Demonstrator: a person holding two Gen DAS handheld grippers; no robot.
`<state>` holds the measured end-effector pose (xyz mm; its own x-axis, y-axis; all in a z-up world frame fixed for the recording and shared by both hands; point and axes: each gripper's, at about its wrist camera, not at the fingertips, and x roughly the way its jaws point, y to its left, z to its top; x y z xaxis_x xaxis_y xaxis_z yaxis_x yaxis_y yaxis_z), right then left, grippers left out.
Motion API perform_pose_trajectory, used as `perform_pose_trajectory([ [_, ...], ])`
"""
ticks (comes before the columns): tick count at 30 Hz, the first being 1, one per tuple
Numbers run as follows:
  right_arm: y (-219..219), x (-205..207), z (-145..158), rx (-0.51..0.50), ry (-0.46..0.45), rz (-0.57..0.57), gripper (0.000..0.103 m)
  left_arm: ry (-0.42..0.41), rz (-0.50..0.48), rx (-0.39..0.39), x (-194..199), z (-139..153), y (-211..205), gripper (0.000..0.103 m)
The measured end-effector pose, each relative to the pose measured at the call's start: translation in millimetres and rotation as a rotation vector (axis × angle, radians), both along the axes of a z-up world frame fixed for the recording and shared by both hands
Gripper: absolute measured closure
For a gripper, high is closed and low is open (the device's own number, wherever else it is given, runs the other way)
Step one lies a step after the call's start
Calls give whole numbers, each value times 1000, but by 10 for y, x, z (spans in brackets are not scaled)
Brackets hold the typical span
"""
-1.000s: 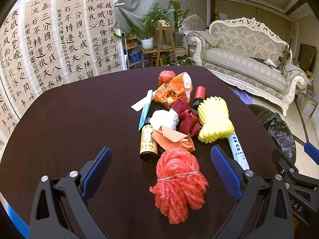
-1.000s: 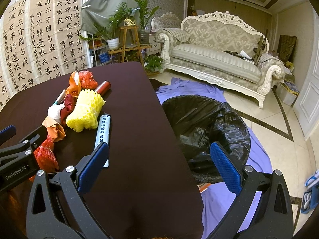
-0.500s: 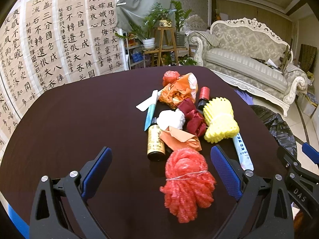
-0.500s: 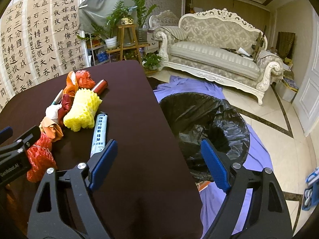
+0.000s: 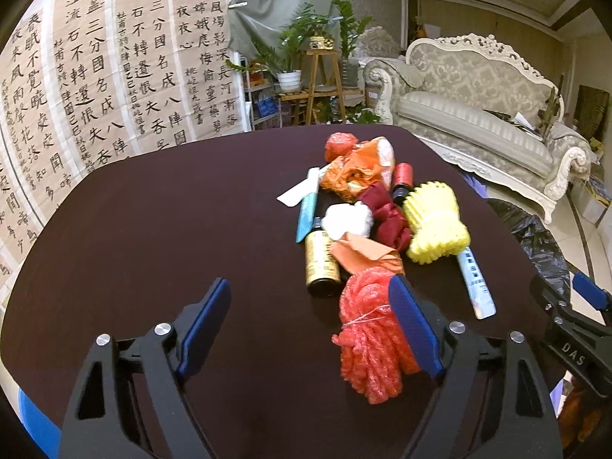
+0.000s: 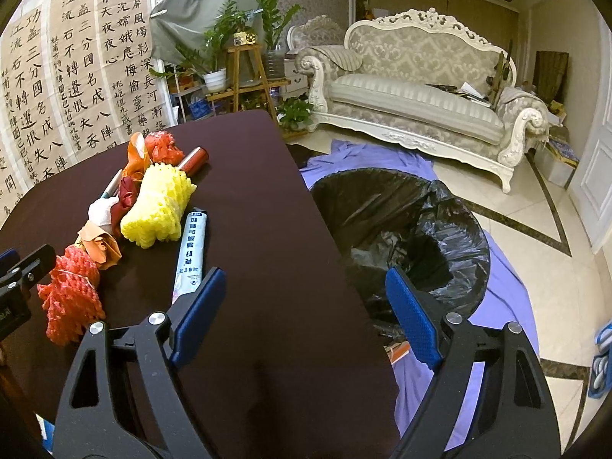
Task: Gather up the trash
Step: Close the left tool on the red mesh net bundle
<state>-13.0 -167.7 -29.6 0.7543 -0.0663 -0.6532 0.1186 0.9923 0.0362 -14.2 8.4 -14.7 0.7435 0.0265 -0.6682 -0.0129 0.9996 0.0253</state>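
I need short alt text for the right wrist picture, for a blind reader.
An open gripper hovers over a dark table edge, holding nothing. Left lies a trash pile; right, on the floor, a black trash bag.

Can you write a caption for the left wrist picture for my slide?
Open left gripper hovers over a dark table, its right finger in front of a red foam net nearest in a trash pile.

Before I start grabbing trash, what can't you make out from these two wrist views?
- Left wrist: the red foam net is partly covered by the left gripper finger.
- Right wrist: the bin bag bottom is too dark to see inside.
- Right wrist: the tube print is too small; its near end sits behind the right gripper.
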Motion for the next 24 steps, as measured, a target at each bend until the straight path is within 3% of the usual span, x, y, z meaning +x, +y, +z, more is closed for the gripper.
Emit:
perform_pose_trajectory([
  [7, -67, -8, 6, 4, -3, -23, 20, 15, -80, 11, -16, -37, -235, 21],
  [15, -51, -16, 3, 3, 1, -10, 20, 37, -89, 29, -28, -135, -193, 22],
  [20, 81, -12, 24, -7, 1, 18, 20, 33, -120, 45, -47, -158, -156, 52],
  [24, 202, 1, 49, -15, 3, 39, 20, 29, -143, 31, -73, -167, -130, 57],
])
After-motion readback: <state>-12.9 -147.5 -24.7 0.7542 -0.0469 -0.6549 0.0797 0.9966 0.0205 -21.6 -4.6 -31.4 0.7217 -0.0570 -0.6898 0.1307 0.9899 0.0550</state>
